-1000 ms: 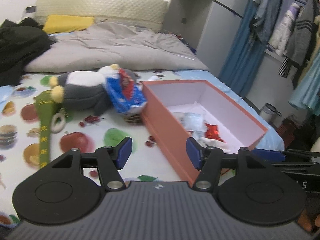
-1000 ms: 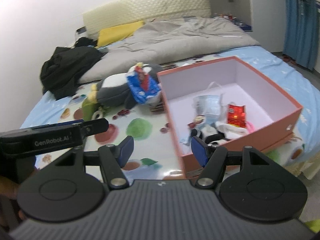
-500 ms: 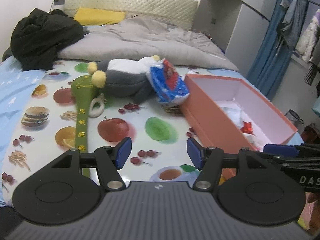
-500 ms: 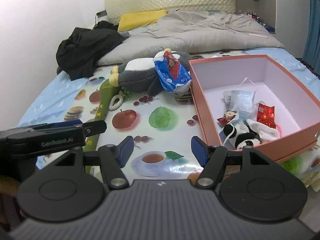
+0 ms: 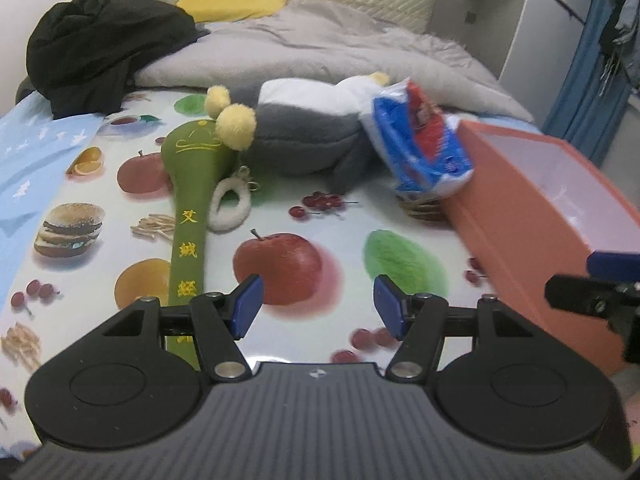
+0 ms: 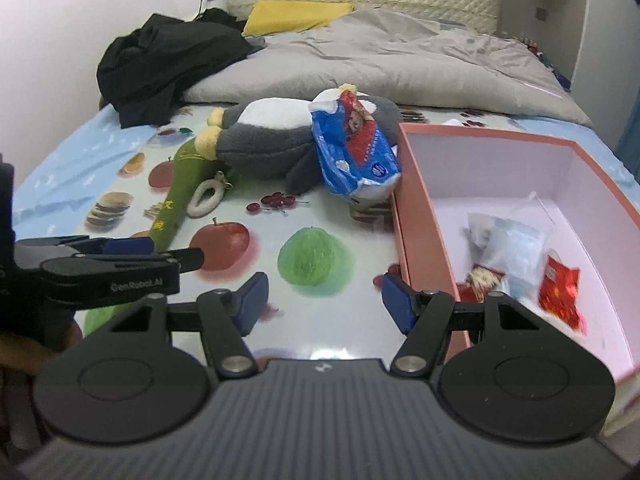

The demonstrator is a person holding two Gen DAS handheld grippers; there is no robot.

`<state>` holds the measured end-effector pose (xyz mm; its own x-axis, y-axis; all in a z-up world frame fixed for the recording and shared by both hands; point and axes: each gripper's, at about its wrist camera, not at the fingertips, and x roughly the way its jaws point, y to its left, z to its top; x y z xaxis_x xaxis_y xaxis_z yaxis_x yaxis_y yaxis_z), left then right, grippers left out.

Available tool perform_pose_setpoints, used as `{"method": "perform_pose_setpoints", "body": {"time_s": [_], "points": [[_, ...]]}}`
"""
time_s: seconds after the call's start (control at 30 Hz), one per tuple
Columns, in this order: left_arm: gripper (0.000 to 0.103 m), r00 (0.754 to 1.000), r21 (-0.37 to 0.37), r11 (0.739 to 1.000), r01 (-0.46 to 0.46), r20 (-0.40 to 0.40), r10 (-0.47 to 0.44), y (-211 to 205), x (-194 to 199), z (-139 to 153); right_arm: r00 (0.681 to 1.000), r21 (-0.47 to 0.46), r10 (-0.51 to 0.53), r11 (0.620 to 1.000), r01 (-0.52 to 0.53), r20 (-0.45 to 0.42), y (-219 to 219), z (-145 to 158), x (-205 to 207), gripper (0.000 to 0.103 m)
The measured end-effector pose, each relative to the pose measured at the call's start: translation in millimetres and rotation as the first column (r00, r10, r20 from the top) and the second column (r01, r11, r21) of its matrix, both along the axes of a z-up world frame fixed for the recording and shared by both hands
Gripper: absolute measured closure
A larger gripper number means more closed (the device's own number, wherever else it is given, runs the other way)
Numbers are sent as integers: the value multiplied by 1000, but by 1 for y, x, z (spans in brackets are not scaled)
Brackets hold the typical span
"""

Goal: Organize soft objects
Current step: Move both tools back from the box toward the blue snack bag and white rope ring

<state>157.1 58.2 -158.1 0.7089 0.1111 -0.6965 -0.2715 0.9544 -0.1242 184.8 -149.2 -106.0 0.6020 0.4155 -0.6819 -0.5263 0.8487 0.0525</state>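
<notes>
Soft things waiting beside the box

The grey plush [image 5: 304, 140], tissue pack [image 5: 420, 148] and green cushion [image 5: 192, 208] lie on the bed beside the orange box [image 6: 424, 224]. Left gripper [image 5: 316, 306] and right gripper [image 6: 322, 300] hover, fingers open, empty; the leaning pack could topple if the plush is tugged.

The plush toy [image 6: 276, 140] lies left of the box [image 6: 424, 216], the tissue pack [image 6: 354, 148] leaning between them.
</notes>
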Motion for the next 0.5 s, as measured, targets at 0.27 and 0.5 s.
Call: {"method": "perform_pose_setpoints", "body": {"time_s": [0.27,0.5], "points": [[37,998,128,992,4,-65,5,18,50,-28,999,-27,39,999,-40,-3,36,-14,44,40],[40,996,189,982,17,-90,1,41,90,-47,997,-72,80,994,-79,17,69,-27,81,42]]}}
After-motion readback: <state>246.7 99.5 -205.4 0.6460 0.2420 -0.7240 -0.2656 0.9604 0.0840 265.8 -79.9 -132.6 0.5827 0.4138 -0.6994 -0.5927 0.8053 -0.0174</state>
